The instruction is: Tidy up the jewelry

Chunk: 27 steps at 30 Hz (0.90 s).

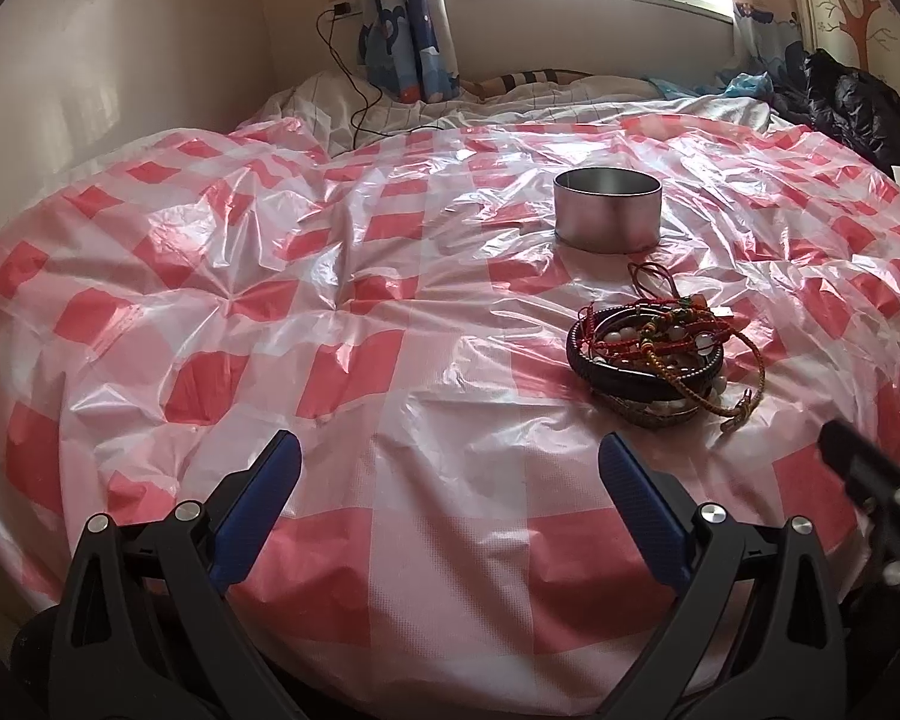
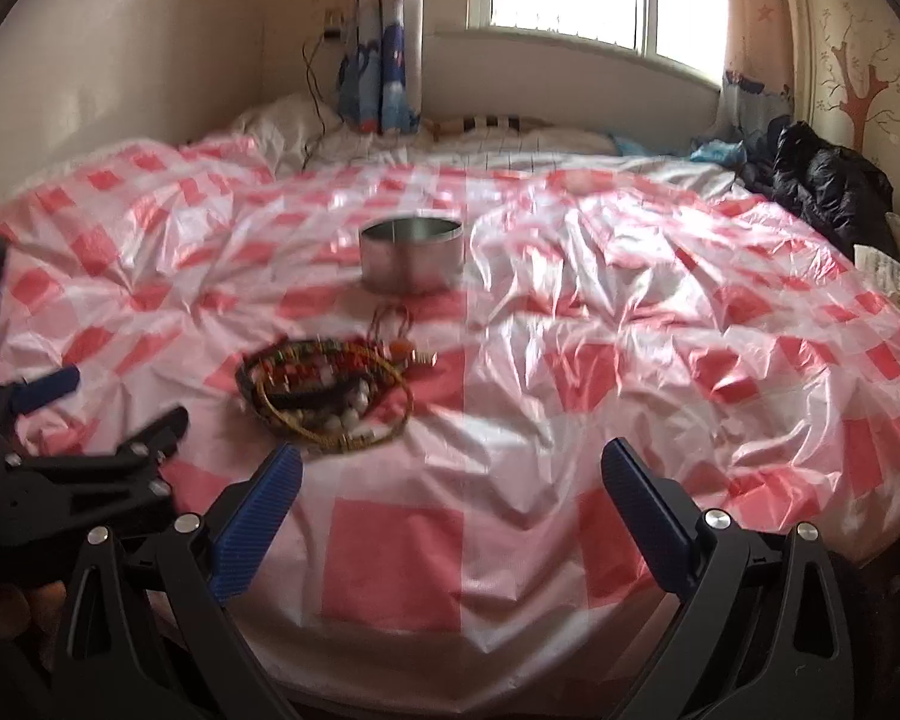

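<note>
My fingers first: left gripper [image 1: 450, 459] jaws spread wide, empty; right gripper [image 2: 452, 468] same, wide apart, nothing held. Both hang over near edge of bed.

Bed cover [image 1: 270, 300]: crinkly checked plastic, slippery, I'd guess.

Tin [image 1: 607, 213]: open, upright, mid-bed, beyond pile.

Bracelets [image 1: 660, 354]: tangled heap between tin and near edge, apart from tin.

Step as I judge it: first pick. Take top strand only, pinch at loop edge, lift slowly so tangle doesn't drag.
</note>
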Motion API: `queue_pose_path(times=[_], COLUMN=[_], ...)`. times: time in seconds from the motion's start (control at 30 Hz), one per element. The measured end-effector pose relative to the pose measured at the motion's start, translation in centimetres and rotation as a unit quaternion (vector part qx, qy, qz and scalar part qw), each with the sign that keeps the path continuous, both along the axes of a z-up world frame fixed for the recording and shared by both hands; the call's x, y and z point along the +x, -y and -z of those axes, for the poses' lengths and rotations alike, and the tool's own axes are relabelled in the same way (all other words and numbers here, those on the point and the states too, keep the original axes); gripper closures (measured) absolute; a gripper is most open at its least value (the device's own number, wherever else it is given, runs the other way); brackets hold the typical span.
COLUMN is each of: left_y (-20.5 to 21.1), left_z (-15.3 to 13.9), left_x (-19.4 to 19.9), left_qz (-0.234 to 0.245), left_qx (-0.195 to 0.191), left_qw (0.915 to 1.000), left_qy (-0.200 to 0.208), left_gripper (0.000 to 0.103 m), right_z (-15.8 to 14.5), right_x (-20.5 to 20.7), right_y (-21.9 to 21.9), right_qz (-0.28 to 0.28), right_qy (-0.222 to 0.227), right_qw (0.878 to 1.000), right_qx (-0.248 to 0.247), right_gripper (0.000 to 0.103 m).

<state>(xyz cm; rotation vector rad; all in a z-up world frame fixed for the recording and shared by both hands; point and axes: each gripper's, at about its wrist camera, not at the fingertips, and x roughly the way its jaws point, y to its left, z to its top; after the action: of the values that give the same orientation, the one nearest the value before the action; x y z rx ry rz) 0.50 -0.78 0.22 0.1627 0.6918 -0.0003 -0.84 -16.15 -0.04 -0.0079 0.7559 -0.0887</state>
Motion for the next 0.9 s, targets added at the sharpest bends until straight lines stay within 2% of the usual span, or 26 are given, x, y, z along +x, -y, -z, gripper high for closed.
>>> queue_pose_path(times=[0.17,0.4,0.9], left_y=[0.2,0.3,0.6], left_z=[-0.2,-0.2,0.1], left_x=[0.0,0.1,0.2], left_qz=[0.007,0.01,0.01], left_qx=[-0.004,-0.01,-0.009], left_qw=[1.0,0.9999,0.9999], left_qy=[0.003,-0.003,-0.005], left_gripper=[0.008,0.007,0.008], right_z=[-1.0,0.0,-1.1], right_x=[-0.8,-0.2,-0.9], right_y=[-0.4,0.3,-0.1], right_qz=[-0.003,0.001,-0.01], right_qy=[0.043,0.015,0.043], right_qw=[0.999,1.0,0.999], right_qx=[-0.005,0.023,0.025], right_gripper=[0.007,0.007,0.007])
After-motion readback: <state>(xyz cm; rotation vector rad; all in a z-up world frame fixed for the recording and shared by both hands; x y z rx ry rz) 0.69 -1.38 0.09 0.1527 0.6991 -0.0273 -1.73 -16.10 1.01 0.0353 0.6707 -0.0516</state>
